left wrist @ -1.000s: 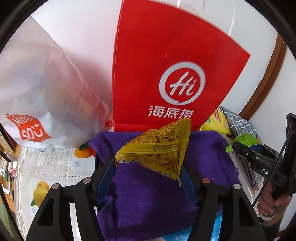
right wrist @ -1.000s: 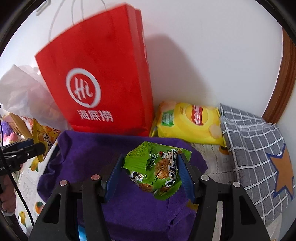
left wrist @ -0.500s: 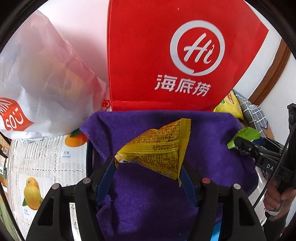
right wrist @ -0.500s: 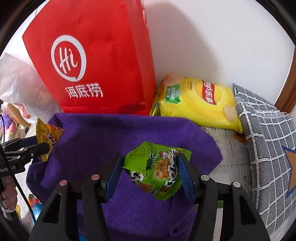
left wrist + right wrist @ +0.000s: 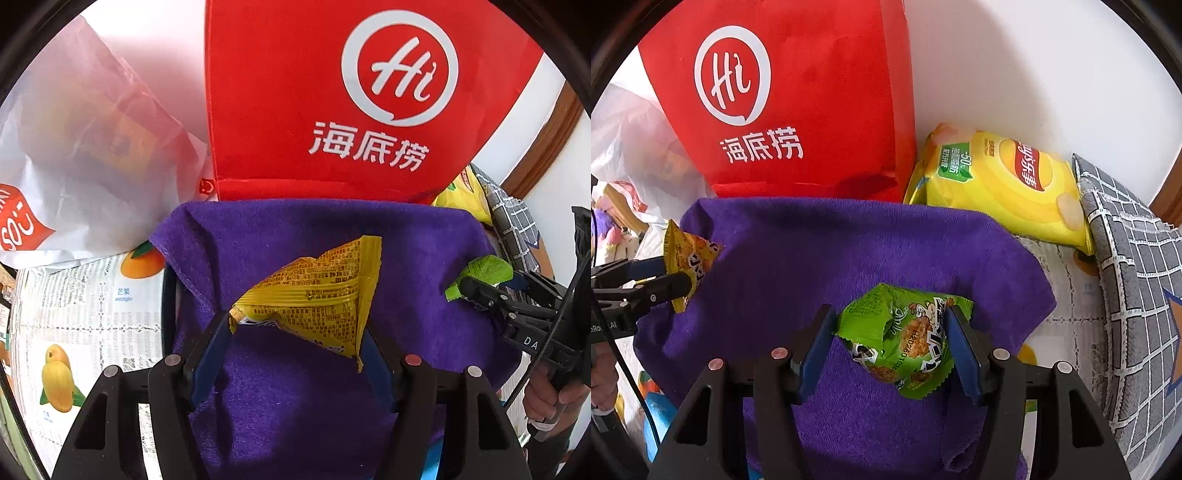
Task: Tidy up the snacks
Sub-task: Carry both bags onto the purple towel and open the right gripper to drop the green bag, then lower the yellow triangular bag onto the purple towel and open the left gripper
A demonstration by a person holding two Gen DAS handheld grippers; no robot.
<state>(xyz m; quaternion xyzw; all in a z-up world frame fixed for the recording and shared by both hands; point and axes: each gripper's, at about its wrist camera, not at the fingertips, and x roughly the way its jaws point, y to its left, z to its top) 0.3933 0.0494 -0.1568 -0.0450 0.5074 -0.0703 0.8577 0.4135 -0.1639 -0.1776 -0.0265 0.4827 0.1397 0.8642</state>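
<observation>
Over the purple towel [image 5: 303, 413], both grippers are hanging with a snack apiece. Left gripper [image 5: 295, 332] is pinching the yellow snack packet [image 5: 314, 299], jaws closed on its sides, above the towel's middle. Right gripper [image 5: 890, 343] is clamping the green snack packet [image 5: 905, 339] the same way, toward the towel's right side. Behind the towel, the red paper bag [image 5: 798, 99] is standing upright, and the yellow chip bag [image 5: 997, 192] is lying just beside it.
</observation>
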